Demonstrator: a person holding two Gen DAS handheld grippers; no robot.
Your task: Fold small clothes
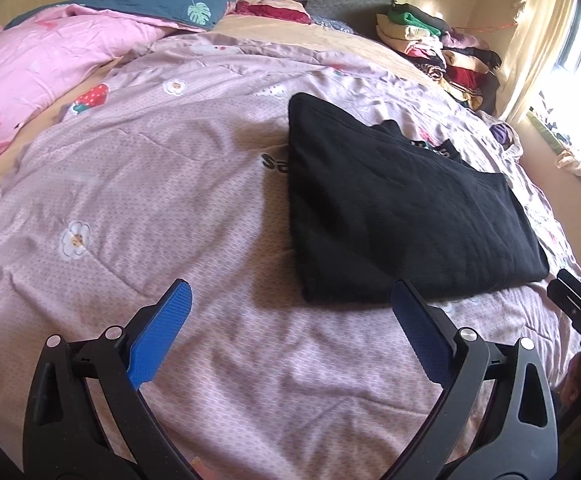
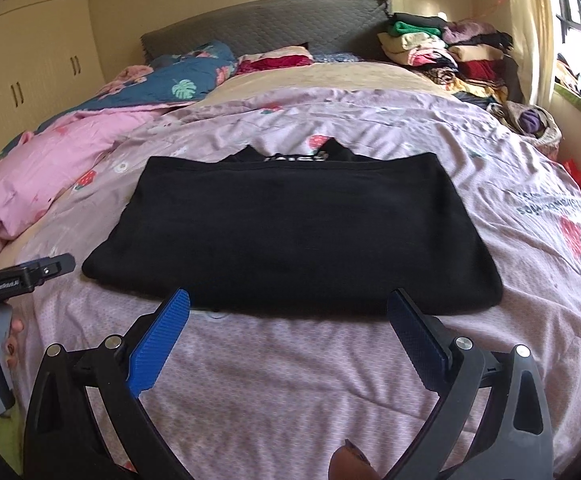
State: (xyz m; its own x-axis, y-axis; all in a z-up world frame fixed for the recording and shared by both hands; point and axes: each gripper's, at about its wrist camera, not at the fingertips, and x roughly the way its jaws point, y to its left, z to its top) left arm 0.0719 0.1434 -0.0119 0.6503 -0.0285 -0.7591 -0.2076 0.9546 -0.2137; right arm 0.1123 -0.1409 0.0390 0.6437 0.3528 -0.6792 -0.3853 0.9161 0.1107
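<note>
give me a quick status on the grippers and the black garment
Left hand-held gripper open, empty. Right hand-held gripper open, empty. Folded black fabric garment flat on lilac printed quilt. Nothing in the way.

Bed (image 2: 490, 340) with mauve quilt (image 2: 290, 392), folded black garment (image 2: 290, 232), pink duvet (image 2: 70, 152), clothes pile (image 2: 442, 52).

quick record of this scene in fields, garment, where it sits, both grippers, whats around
garment: black garment, folded into a flat rectangle
surface: lilac patterned quilt on a bed
left gripper: open, empty, short of the garment's near edge
right gripper: open, empty, at the near edge
surroundings: pile of folded clothes by the headboard, pink duvet at the left
</note>
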